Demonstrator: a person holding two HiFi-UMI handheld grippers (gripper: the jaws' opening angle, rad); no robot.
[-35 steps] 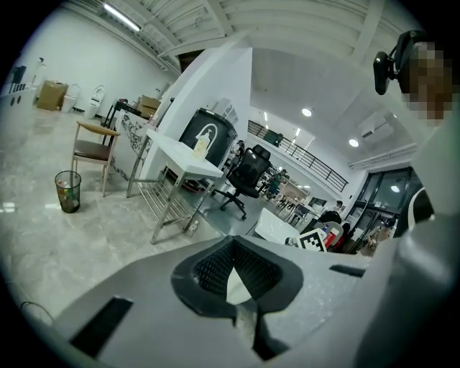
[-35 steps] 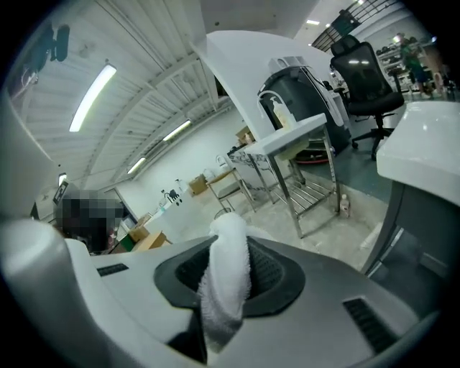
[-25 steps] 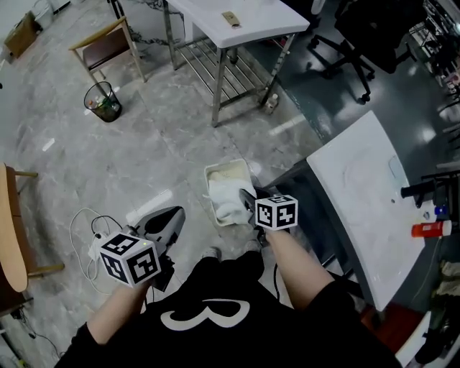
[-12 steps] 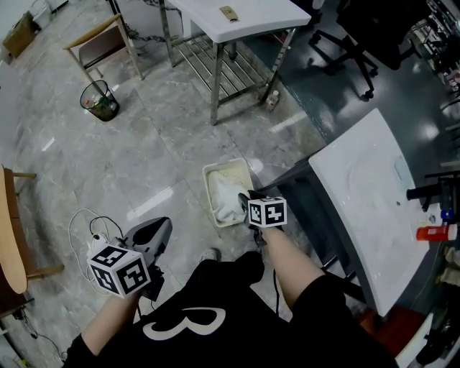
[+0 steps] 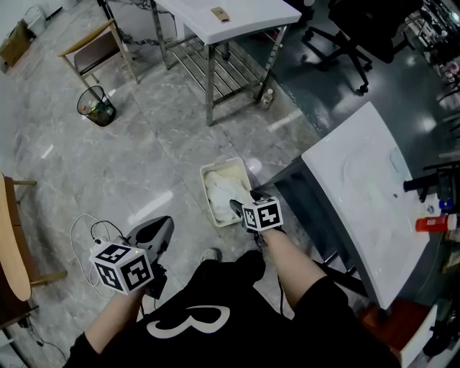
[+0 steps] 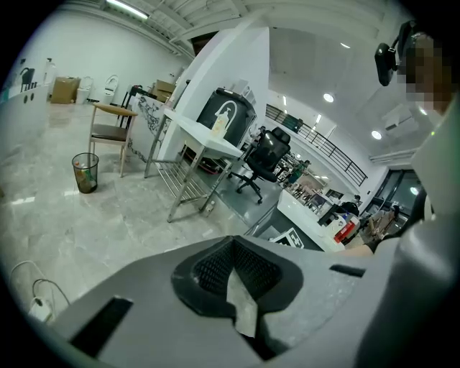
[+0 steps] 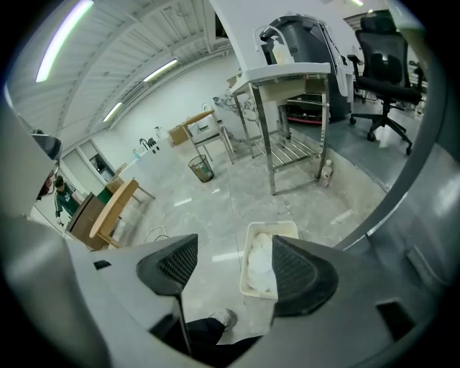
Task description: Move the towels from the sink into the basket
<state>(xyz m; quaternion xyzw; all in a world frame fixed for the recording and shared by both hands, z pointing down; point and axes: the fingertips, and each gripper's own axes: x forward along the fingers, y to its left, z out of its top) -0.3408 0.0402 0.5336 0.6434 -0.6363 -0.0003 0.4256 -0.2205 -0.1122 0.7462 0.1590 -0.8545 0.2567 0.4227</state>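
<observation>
Towels [image 5: 219, 198]: white, bunched in a heap inside basket [image 5: 203, 188], on grey marble floor. No. of towels in heap not readable.

Edges & room:
- Basket just beside dark front of sink unit [image 5: 359, 180] on its right side; sink top white, well above basket rim.
- Near end of basket close to shoe [image 5: 210, 254].
- Left of basket & beyond it: open floor as far as steel-legged table [image 5: 223, 14].
- Cable [image 5: 86, 223] looped on floor near left gripper.

R gripper [image 5: 236, 207] over near end of basket, pointing steeply down. Jaws just been opening, now wide apart; nothing pinched. In right gripper view [image 7: 237, 267] towels [image 7: 260, 264] & basket [image 7: 273, 226] seen through the gap, lower down.

L gripper [image 5: 162, 224] out over bare floor, well apart from basket. In left gripper view [image 6: 233, 269] pads pressed together, nothing btwn them.

Counts: 1 basket, 1 heap, 2 grippers, 1 sink, 1 table, 1 waste bin [image 5: 95, 106], 1 wooden chair [image 5: 93, 44], 1 red bottle [image 5: 435, 224] on sink top.
</observation>
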